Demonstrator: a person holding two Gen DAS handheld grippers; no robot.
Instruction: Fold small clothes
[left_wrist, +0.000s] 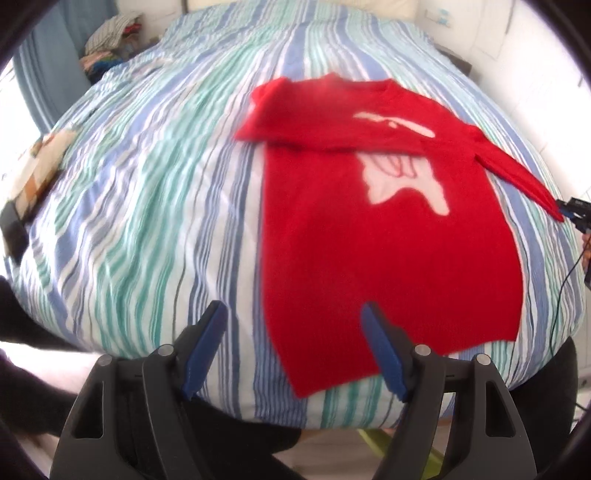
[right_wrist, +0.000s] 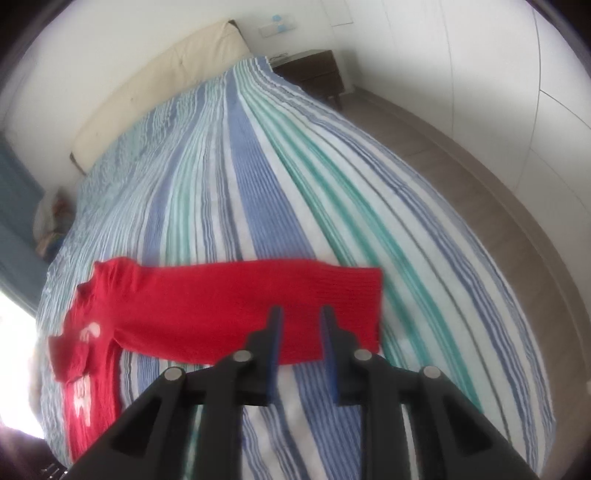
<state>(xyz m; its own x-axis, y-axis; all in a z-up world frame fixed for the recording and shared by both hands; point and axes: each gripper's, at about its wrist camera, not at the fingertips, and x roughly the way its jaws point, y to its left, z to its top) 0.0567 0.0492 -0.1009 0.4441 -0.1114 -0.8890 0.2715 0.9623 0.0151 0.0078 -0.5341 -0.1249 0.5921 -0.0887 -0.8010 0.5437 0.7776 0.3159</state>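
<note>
Small red knit long-sleeved sweater with a white chest print (left_wrist: 388, 236) lay flat on the striped blue, green and white bed cover (left_wrist: 147, 206), toward the right half of the left wrist view, hem nearest the camera. One sleeve was already laid across the chest just under the collar; the other sleeve (right_wrist: 258, 314) stretched straight out sideways, its cuff at about 3 o'clock from the torso. So my read: sleeve-folding step, first sleeve in, second one still out. Right gripper (right_wrist: 301, 314) hung over that outstretched sleeve near the cuff end, jaws a narrow gap apart, red fabric showing behind and between them; pads did not look pressed on cloth, so I'd call it released, though blur makes contact hard to judge. Left gripper (left_wrist: 293, 314) stood wide apart and empty over the hem at roughly 6 o'clock of the torso, right finger above red fabric, left finger above bare cover. Next move likely calls for pinching the cuff and carrying it across toward 9 o'clock, onto the chest, with the left side steadying the hem so the body doesn't drag.
</note>
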